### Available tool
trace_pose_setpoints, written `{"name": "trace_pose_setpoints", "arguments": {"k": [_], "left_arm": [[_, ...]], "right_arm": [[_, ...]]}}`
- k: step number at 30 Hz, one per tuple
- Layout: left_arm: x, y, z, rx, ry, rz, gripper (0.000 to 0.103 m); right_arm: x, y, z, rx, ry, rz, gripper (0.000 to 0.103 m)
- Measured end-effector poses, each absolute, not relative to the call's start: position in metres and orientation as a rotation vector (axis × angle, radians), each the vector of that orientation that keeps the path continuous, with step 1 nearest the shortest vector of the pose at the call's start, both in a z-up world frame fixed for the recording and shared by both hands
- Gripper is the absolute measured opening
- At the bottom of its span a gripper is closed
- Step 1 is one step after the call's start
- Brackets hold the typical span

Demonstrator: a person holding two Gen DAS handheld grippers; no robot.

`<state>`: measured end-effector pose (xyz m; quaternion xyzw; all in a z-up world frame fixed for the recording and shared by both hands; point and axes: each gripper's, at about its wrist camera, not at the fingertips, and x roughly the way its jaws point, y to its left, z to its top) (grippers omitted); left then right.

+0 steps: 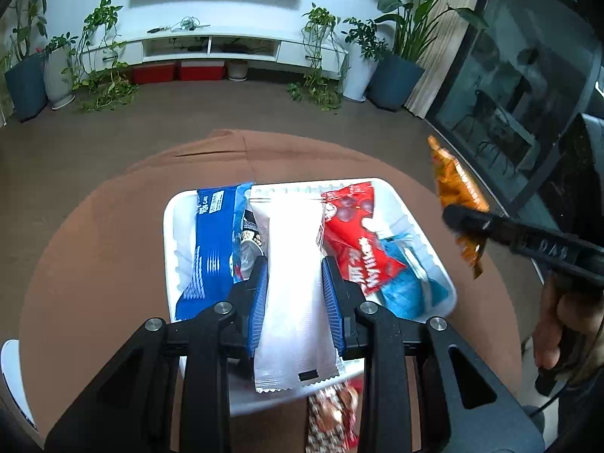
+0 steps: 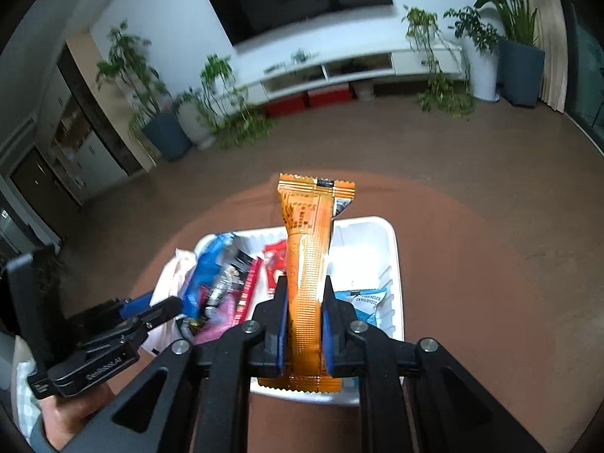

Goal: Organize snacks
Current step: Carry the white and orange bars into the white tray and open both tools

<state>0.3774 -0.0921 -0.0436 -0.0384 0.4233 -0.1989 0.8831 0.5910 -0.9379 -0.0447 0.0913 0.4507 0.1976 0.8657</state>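
A white tray [image 1: 171, 226] sits on a round brown table [image 1: 94, 245]. My left gripper [image 1: 294, 268] is shut on a white snack packet [image 1: 294, 264] and holds it over the tray's middle. In the tray lie a dark blue packet [image 1: 211, 241], a red packet [image 1: 355, 234] and a light blue packet [image 1: 404, 287]. My right gripper [image 2: 305, 287] is shut on an orange snack bar [image 2: 307, 264] and holds it above the tray [image 2: 377, 230]. The right gripper and orange bar [image 1: 456, 185] also show at the right of the left wrist view.
A red-brown patterned packet [image 1: 332, 415] lies on the table in front of the tray. Beyond the table are the floor, a white TV console [image 1: 226, 43], red boxes and potted plants. A dark glass cabinet [image 1: 521, 75] stands to the right.
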Motion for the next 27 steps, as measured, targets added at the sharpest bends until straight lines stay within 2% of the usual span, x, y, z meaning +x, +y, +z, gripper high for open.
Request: {"name": "trace_pose_setpoints", "arguments": {"k": [8, 27], "left_arm": [[0.399, -0.109, -0.081, -0.047, 0.9, -0.416, 0.026], [0.426, -0.127, -0.112, -0.036, 0.913, -0.395, 0.029]], "right_arm": [[0.616, -0.922, -0.082, 0.117, 1.003, 0.384, 0.016], [0.628, -0.908, -0.104, 0.069, 1.066, 0.356, 0.019]]}}
